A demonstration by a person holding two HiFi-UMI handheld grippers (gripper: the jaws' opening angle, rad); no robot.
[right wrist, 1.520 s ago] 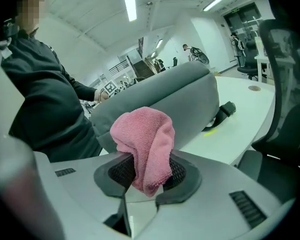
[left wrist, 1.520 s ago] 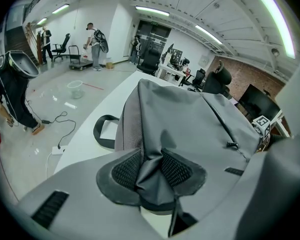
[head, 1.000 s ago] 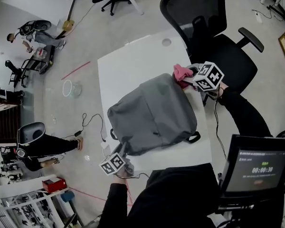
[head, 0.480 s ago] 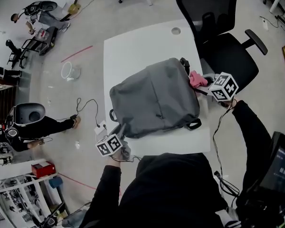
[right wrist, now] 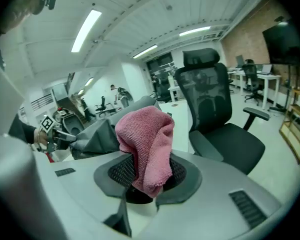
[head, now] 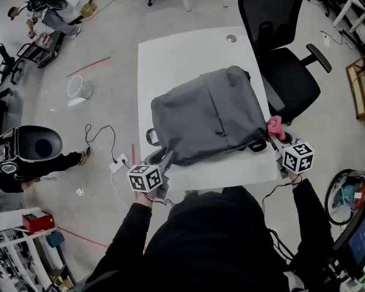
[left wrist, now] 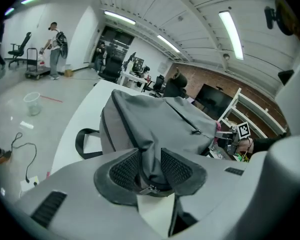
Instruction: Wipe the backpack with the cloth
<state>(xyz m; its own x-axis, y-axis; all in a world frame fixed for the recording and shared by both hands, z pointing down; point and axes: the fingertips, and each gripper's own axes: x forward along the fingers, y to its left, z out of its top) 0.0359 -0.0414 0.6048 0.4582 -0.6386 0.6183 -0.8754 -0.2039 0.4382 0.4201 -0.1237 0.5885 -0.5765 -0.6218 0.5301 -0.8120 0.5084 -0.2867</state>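
Cloth (head: 275,126) has travelled w/ the right hand-held gripper (head: 280,137) from the far corner of the backpack (head: 210,114) down its right side to the near corner, jaws clenched on it throughout. Left hand-held gripper (head: 166,159) still pinches the near-left corner fabric, pinning it flat on the desk (head: 170,59). Right-edge pass looks done; top panel prob. next.

Backpack (head: 207,114) fills table (head: 170,59) middle; far end bare; office chair (head: 292,81) crowds right edge.
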